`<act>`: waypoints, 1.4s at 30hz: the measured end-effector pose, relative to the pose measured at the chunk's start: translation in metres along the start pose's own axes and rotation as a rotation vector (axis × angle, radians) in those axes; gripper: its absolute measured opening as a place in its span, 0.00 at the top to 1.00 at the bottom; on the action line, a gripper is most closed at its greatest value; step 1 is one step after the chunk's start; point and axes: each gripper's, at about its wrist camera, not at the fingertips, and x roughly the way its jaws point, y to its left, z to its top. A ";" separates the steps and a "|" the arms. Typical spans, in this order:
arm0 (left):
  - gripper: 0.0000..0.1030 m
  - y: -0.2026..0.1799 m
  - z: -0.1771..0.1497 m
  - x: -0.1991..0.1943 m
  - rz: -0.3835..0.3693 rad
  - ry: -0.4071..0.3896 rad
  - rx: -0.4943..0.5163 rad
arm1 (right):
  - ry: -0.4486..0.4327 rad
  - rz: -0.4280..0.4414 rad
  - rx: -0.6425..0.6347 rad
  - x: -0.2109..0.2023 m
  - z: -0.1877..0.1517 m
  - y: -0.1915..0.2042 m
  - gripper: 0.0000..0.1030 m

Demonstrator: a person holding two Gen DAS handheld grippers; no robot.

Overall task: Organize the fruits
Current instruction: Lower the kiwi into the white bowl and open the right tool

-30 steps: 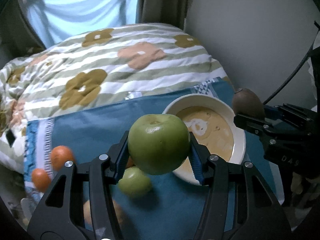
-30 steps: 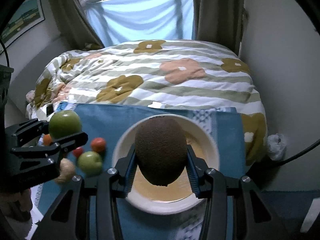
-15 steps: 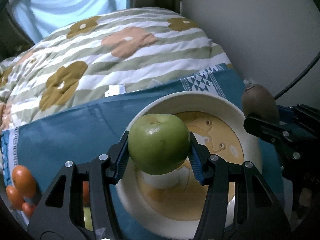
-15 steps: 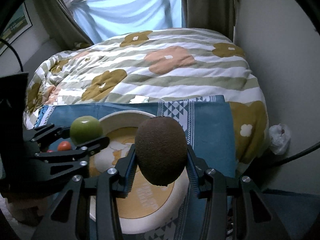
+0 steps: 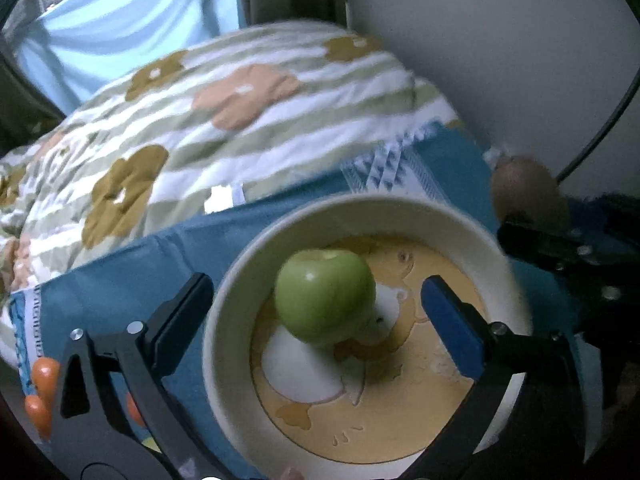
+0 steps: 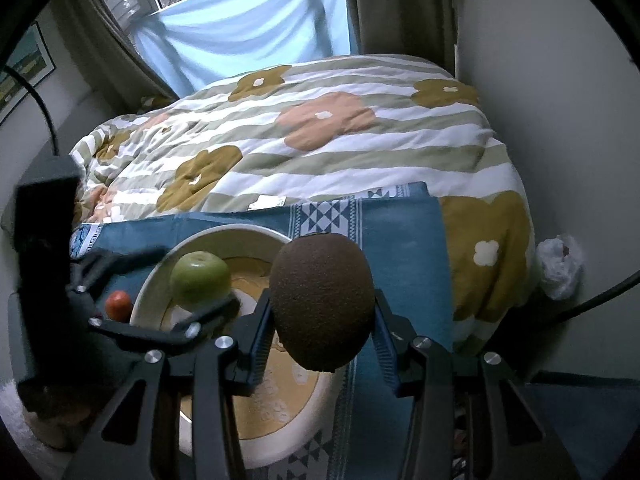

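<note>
Apple released into bowl; kiwi held.
Left gripper, jaws just opened wide, straddles the apple in the bowl. Right gripper clamps the kiwi at the bowl's 3 o'clock rim.

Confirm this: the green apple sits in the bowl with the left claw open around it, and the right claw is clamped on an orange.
One thing is wrong: the right claw is clamped on a brown kiwi, not an orange, as the right wrist view shows. The rest holds: the green apple sits in the bowl, and the left claw, whose jaws have just been opening, stands open around it.
</note>
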 end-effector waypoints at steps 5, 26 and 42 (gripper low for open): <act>0.00 0.009 0.000 -0.015 0.017 -0.006 -0.005 | -0.005 -0.007 -0.004 -0.004 0.000 -0.004 0.59; 0.00 0.062 -0.047 -0.069 0.106 -0.026 -0.161 | 0.061 0.020 -0.259 0.031 -0.012 0.042 0.59; 0.00 0.075 -0.072 -0.078 0.129 -0.012 -0.218 | 0.016 0.007 -0.361 0.051 -0.018 0.053 0.56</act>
